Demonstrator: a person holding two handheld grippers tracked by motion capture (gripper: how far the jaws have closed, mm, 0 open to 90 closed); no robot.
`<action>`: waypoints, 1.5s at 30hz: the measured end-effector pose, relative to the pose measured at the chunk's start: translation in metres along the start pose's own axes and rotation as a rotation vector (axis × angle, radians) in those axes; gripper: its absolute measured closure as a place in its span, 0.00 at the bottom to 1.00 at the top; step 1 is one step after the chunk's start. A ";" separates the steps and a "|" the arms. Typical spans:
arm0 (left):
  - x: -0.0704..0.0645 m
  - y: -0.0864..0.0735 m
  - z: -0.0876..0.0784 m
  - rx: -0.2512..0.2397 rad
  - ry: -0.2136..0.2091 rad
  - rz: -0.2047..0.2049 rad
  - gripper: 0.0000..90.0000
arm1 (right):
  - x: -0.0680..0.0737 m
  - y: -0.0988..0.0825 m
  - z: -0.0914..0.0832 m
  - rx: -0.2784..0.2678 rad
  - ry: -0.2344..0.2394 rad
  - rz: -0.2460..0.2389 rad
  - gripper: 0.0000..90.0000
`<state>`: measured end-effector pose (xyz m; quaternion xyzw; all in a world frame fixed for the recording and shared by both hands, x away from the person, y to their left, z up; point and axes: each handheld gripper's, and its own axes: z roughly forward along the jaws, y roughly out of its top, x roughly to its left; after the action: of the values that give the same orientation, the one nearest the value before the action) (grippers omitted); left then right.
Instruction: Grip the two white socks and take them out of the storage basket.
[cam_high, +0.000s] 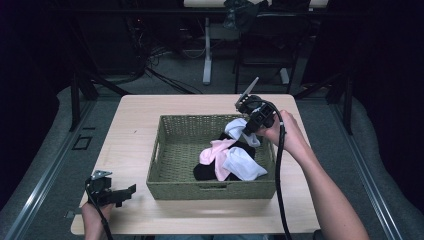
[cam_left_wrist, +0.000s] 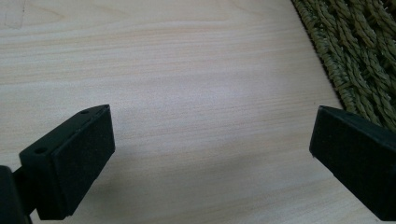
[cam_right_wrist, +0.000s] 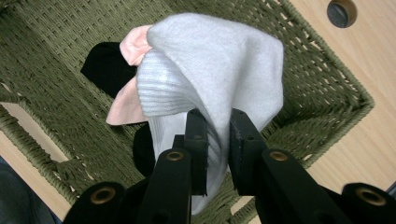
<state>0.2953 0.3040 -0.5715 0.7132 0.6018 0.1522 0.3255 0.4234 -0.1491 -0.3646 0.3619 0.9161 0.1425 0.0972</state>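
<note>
While clamped together on a fold of the white sock (cam_right_wrist: 205, 79), right gripper (cam_right_wrist: 217, 135) jaws hold it above the green woven basket (cam_right_wrist: 322, 79), over the far right corner. Pinch narrow, near the fabric's edge. Pink sock (cam_right_wrist: 128, 77) draped against the white one, black sock (cam_right_wrist: 105, 65) just behind.

Left gripper (cam_left_wrist: 210, 149) jaws wide apart, nothing between, resting low over bare desk (cam_left_wrist: 187, 60) just beside the basket wall.

Risks, as judged: thin fold could slip out under the sock's own weight; pink sock may cling and ride up, then drop outside the basket; a sideways swing could snag the rim.

High view: second white sock (cam_high: 242, 165) lying on the pile in the basket (cam_high: 175, 150), pink one (cam_high: 214, 150) trailing down to it, right gripper (cam_high: 248, 127) at the far right corner, left gripper (cam_high: 127, 192) near the front left corner. Right gripper view: the pinch itself and ribbed cuff, plus a round hole (cam_right_wrist: 342, 12) in the desk past the basket.
</note>
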 end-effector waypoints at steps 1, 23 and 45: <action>0.000 0.000 0.000 0.000 0.001 0.000 0.00 | -0.001 0.000 -0.004 -0.003 -0.008 0.003 0.88; 0.000 0.000 0.000 0.002 0.001 -0.002 0.00 | -0.032 -0.027 -0.042 -0.040 -0.075 0.099 0.88; 0.000 0.000 0.000 0.001 0.003 -0.001 0.00 | -0.081 -0.094 -0.044 -0.035 -0.133 0.282 0.89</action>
<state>0.2952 0.3039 -0.5713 0.7129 0.6027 0.1526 0.3244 0.4097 -0.2797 -0.3488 0.4938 0.8451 0.1466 0.1429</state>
